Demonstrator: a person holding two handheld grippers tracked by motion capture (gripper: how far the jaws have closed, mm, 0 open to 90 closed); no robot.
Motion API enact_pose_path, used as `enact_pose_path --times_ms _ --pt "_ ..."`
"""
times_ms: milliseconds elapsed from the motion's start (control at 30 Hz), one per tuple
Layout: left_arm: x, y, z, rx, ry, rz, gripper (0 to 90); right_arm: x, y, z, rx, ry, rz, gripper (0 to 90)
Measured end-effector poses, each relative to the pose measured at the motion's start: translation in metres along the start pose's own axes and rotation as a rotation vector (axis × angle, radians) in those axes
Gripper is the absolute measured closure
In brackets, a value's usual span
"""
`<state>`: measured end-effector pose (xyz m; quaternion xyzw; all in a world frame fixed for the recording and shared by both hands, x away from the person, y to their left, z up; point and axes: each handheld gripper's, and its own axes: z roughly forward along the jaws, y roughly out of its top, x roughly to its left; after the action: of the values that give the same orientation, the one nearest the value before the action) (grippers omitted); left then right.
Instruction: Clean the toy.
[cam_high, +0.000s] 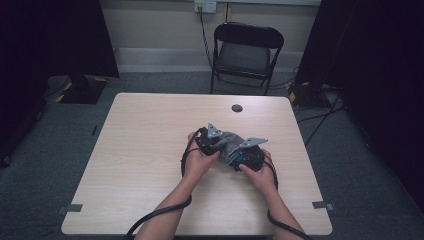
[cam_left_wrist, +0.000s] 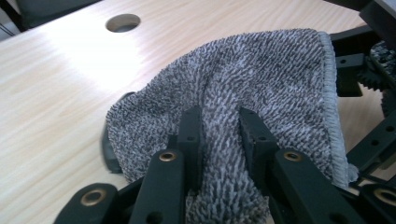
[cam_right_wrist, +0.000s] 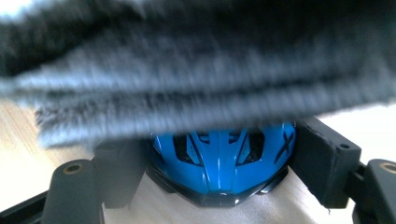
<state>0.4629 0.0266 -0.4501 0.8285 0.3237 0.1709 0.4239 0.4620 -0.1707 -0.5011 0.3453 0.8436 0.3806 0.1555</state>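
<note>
Near the middle of the wooden table (cam_high: 150, 150), the person holds both grippers close together. The left gripper (cam_left_wrist: 219, 130) has its jaws pressed together on a fold of the grey cloth (cam_left_wrist: 261, 79), which is lifted over the other gripper. The right gripper (cam_right_wrist: 219, 163) has its jaws wide, one on each side of a blue toy helmet (cam_right_wrist: 219, 161) and touching it. The cloth hangs just above this helmet and covers its top part.

A grey fluffy cloth (cam_left_wrist: 261, 84) hangs bunched above the bench, draped over a small blue object (cam_right_wrist: 219, 161) with black slots.
</note>
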Motion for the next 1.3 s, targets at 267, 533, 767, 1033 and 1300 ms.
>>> enact_pose_path --times_ms 267,533,767,1033,1300 --pt "-0.007 -0.005 0.014 0.036 -0.03 0.02 72.1 0.0 0.0 0.0 0.0 0.0 0.0 24.8" --pt "-0.004 -0.006 0.013 0.003 -0.042 0.0 65.6 0.0 0.0 0.0 0.0 0.0 0.0 24.8" --pt "-0.003 -0.009 0.018 0.011 -0.055 -0.006 68.0 0.0 0.0 0.0 0.0 0.0 0.0 24.8" --pt "0.0 -0.003 0.017 0.039 -0.003 0.015 71.7 0.0 0.0 0.0 0.0 0.0 0.0 24.8" --pt "0.012 0.001 0.017 0.056 0.04 0.009 71.7 0.0 0.0 0.0 0.0 0.0 0.001 24.8"
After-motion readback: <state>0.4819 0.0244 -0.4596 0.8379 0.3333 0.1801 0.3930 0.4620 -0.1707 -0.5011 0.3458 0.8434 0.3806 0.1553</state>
